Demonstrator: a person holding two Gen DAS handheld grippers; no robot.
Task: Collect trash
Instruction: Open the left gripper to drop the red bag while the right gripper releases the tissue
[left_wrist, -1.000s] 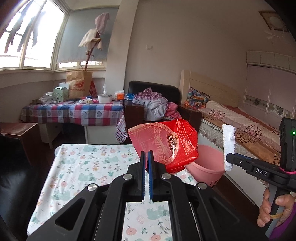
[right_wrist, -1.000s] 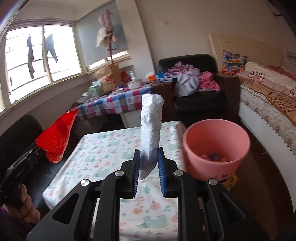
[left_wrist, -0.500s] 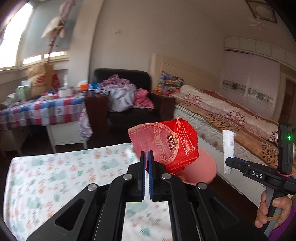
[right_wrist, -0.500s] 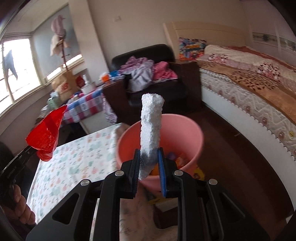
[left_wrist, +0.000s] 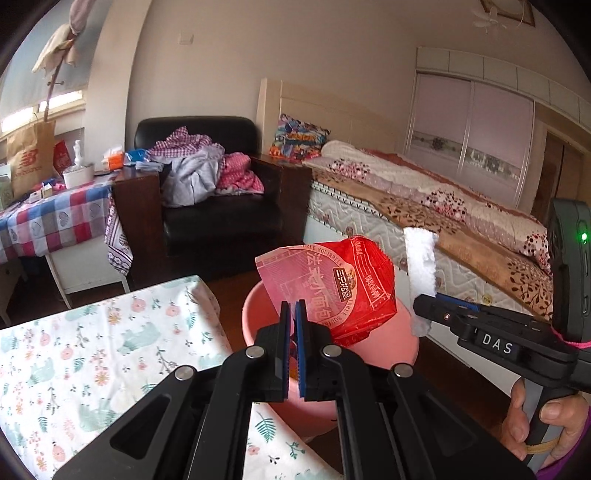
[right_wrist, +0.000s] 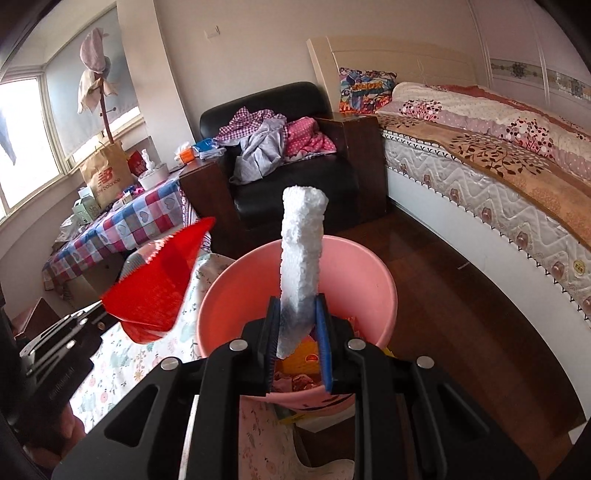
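Note:
My left gripper (left_wrist: 291, 314) is shut on a red snack wrapper (left_wrist: 343, 284) and holds it above the near rim of the pink bucket (left_wrist: 376, 343). My right gripper (right_wrist: 297, 317) is shut on a white foam piece (right_wrist: 301, 254) that stands upright over the pink bucket (right_wrist: 236, 288). The bucket holds several bits of trash (right_wrist: 301, 356). The wrapper (right_wrist: 159, 284) shows at the left in the right wrist view. The right gripper with the foam (left_wrist: 419, 262) shows at the right in the left wrist view.
A table with a floral cloth (left_wrist: 92, 350) stands left of the bucket. Behind are a black armchair with clothes (left_wrist: 207, 177), a checked table with clutter (left_wrist: 48, 214) and a bed (left_wrist: 424, 206) on the right. Dark wood floor (right_wrist: 461, 295) lies between bucket and bed.
Both grippers have swung right, from over the floral table to over the pink bucket, each still holding its piece of trash.

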